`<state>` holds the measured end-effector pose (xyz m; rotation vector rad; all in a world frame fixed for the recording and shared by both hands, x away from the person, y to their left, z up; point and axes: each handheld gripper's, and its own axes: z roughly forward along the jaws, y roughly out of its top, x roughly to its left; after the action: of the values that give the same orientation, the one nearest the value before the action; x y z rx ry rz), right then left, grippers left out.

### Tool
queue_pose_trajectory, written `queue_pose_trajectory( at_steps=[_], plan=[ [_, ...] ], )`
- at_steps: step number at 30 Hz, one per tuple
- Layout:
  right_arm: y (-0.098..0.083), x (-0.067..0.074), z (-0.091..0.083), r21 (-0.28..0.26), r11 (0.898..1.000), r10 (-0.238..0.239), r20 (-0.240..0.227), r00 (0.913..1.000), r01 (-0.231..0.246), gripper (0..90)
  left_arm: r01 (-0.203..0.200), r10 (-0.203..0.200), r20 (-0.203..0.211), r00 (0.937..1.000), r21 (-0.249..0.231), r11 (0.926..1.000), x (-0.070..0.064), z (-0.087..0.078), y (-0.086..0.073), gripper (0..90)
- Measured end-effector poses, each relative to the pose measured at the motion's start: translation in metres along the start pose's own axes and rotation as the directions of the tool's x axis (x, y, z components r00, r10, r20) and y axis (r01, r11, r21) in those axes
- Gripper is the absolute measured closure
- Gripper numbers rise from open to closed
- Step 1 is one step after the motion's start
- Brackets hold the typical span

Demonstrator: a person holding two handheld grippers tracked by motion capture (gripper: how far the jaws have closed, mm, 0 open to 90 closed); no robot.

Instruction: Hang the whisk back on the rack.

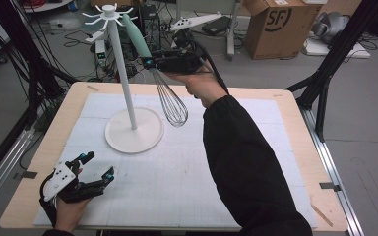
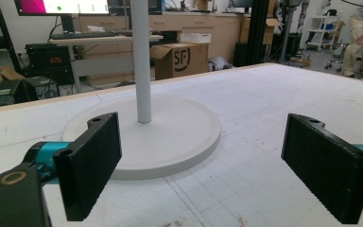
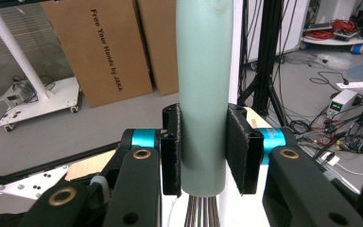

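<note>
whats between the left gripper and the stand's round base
Nothing: in the left gripper view, bare white mat lies between the open left gripper and the base.

Whisk (image 1: 163, 93) in the raised right hand-held gripper (image 1: 150, 63), beside the white stand (image 1: 133, 129).

On the bench (image 1: 295, 162) lies a mat (image 1: 177, 182), and the stand (image 1: 134, 132) sits on the mat's far left part. The whisk (image 1: 170, 101) hangs in the air just right of the stand's pole, clamped in the right gripper (image 1: 150, 63). The left gripper (image 1: 98, 166) rests at the mat's near left, in front of the stand.
</note>
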<state>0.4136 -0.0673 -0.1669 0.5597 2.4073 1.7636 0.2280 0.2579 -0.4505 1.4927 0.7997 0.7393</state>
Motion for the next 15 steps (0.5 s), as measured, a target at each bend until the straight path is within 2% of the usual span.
queue_pose_trajectory(
  at_steps=[15],
  plan=[
    [0.001,0.001,0.01,0.003,1.0,-0.015,0.034,0.9993,0.015,69.9,0.0,0.0,0.005,1.0,-0.006,1.0,0.0,0.0,0.001,13.4]
  ],
)
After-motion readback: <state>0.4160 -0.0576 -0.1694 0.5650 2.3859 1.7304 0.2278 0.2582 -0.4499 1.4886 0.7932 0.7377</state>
